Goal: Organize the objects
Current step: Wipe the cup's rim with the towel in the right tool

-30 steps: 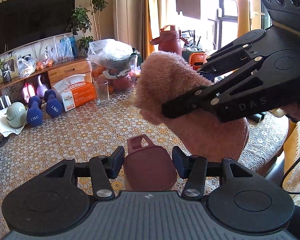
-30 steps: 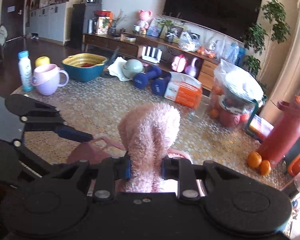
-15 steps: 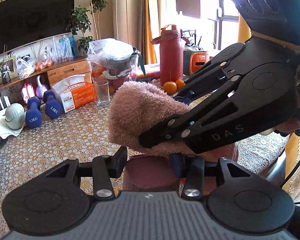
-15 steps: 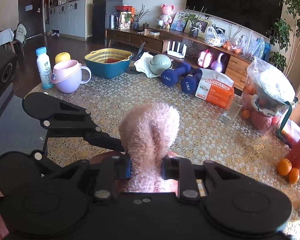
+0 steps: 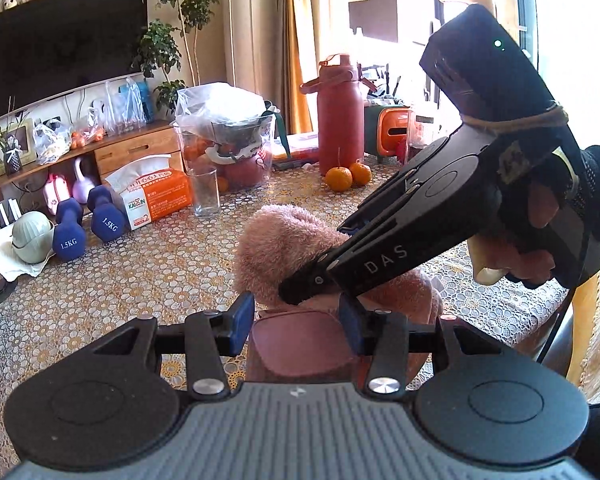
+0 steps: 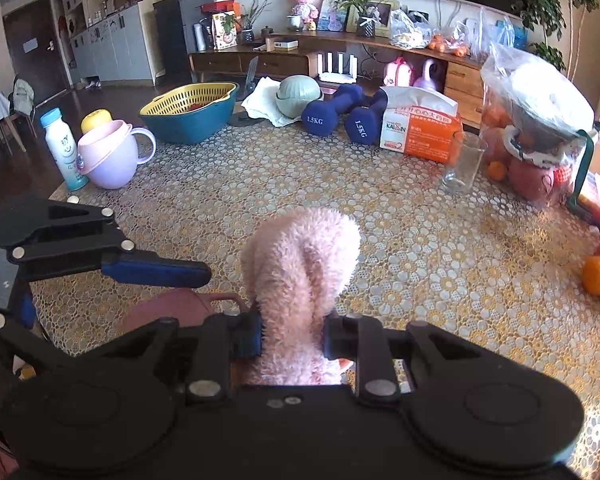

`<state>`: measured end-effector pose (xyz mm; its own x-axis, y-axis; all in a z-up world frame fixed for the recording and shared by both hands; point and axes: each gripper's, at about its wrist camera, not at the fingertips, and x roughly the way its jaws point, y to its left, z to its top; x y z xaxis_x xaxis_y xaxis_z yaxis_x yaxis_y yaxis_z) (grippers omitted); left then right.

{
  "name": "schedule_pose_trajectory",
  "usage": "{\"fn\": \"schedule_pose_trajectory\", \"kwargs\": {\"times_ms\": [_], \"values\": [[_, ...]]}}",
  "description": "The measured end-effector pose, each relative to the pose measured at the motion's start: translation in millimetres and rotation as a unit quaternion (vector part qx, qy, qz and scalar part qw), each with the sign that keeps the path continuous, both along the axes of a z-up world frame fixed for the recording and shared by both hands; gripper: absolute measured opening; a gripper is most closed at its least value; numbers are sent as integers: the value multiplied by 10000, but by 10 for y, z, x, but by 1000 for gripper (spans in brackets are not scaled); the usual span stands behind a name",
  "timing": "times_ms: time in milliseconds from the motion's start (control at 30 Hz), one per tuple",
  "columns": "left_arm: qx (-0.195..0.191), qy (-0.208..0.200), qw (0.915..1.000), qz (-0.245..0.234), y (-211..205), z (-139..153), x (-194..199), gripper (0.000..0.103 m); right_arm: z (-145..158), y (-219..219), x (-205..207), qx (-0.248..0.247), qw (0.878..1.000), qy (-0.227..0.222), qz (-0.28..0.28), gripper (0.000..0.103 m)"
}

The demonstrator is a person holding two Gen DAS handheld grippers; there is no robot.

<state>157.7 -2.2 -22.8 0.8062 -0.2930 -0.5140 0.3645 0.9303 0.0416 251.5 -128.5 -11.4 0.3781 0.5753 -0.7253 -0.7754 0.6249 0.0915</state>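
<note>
Right gripper (image 6: 292, 336) clamped on fluffy pink towel (image 6: 300, 264), low over table (image 6: 420, 240); left gripper (image 5: 296, 322) clamped on mauve pouch (image 5: 300, 344) beneath; neither placed yet; sorting looks early.

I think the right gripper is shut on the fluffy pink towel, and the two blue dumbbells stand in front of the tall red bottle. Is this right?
Not entirely. The right gripper is shut on the fluffy pink towel, but the two blue dumbbells stand beside the orange tissue pack, far from the tall red bottle. The left wrist view shows this.
</note>
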Motion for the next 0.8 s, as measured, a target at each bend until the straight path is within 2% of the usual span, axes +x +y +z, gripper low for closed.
{"fn": "schedule_pose_trajectory", "kwargs": {"times_ms": [167,267,467,600,800], "values": [[9,-8,10000,-26,4,-3,-17,46,-143,-111,148,431,9965,601,-383,24],[58,-34,10000,-56,-18,0,-39,46,-203,-164,178,574,9940,733,-573,24],[-19,34,10000,19,25,11,-27,46,-134,-289,176,450,9939,449,-896,24],[-62,68,10000,38,35,19,-26,46,22,-466,57,698,9923,364,-961,24],[-116,59,9999,26,64,11,-38,46,124,-530,-271,1218,9893,568,-565,24]]}}
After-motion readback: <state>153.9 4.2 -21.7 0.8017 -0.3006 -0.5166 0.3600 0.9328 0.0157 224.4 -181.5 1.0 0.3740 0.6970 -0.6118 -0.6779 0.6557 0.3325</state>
